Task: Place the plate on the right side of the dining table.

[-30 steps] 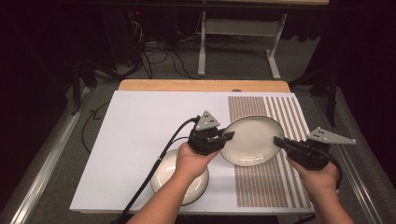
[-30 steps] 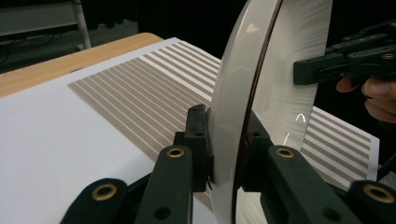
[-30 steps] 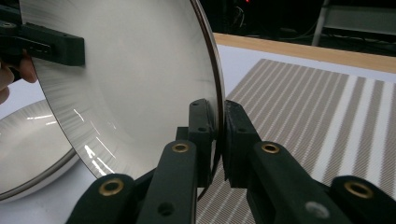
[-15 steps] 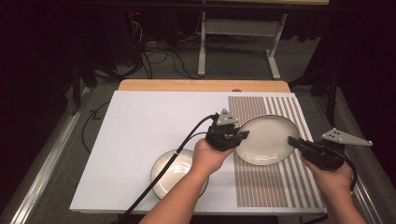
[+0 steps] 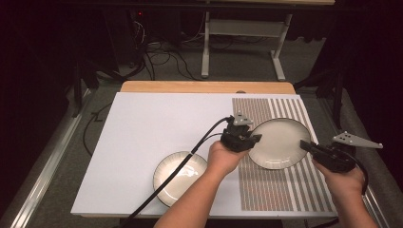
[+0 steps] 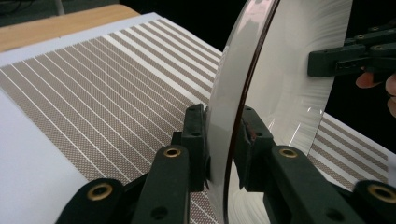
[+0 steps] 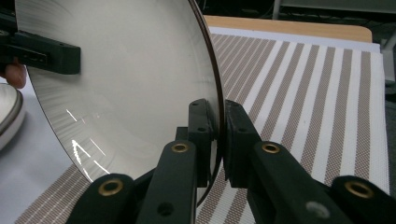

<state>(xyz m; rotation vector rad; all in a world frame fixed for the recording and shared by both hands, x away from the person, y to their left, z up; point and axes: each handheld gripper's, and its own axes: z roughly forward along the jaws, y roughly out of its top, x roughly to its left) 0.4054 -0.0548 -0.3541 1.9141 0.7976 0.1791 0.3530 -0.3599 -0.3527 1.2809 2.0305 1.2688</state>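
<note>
Dark room; grey carpet floor; cables; metal table legs behind.

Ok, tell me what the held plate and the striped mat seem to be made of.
Plate: probably glazed ceramic; glossy pale surface with sharp light glints and a dark rim.
Striped mat: looks like woven fabric or mesh; matte, with a fine dotted weave in its brown stripes.

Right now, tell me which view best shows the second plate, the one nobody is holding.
The high view: the second plate lies flat on the white mat, partly crossed by the left forearm and cable. The right gripper view catches just a sliver of its rim at the left edge. The left gripper view looks at the held plate instead.
</note>
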